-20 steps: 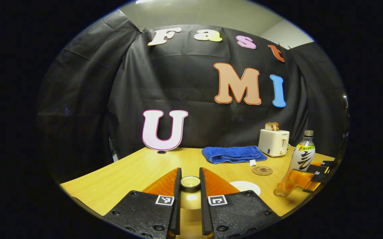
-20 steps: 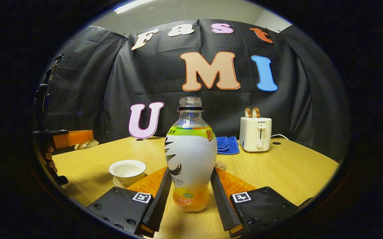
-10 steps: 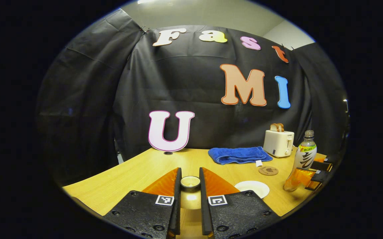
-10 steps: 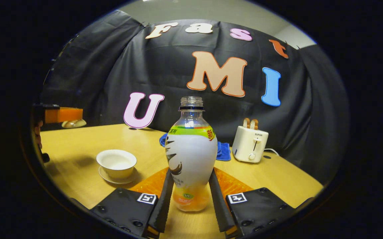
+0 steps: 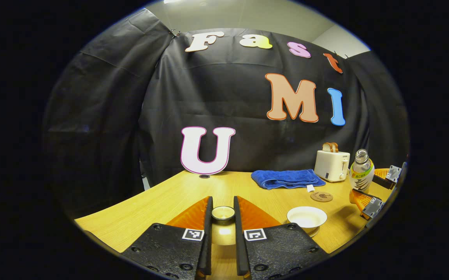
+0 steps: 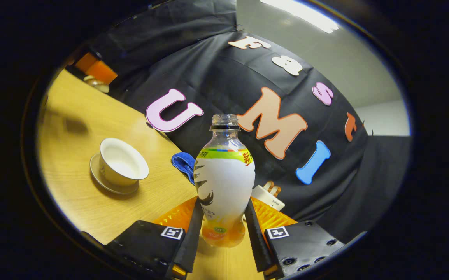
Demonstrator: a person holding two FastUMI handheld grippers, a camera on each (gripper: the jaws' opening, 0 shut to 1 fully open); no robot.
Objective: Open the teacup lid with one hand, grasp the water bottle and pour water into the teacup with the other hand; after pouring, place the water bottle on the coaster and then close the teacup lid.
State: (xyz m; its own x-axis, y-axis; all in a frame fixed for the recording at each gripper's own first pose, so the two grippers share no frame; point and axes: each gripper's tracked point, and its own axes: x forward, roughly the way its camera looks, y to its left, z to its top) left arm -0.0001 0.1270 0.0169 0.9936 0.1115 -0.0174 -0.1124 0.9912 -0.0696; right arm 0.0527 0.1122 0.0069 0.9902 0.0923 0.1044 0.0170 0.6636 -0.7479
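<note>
Beside open teacup (image 6: 123,167), bottle (image 6: 224,186) tilts.

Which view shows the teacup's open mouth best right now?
Right gripper view: the teacup sits large on its saucer, lid off, inside visible past the tilted water bottle. Left gripper view shows the cup small, seen low over its rim.

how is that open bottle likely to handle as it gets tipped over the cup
The water bottle has no cap, so it would probably spill once tilted far. Its smooth, waisted plastic body may slip a little between the right gripper fingers. Liquid shows only near the base, so it is likely light.
</note>
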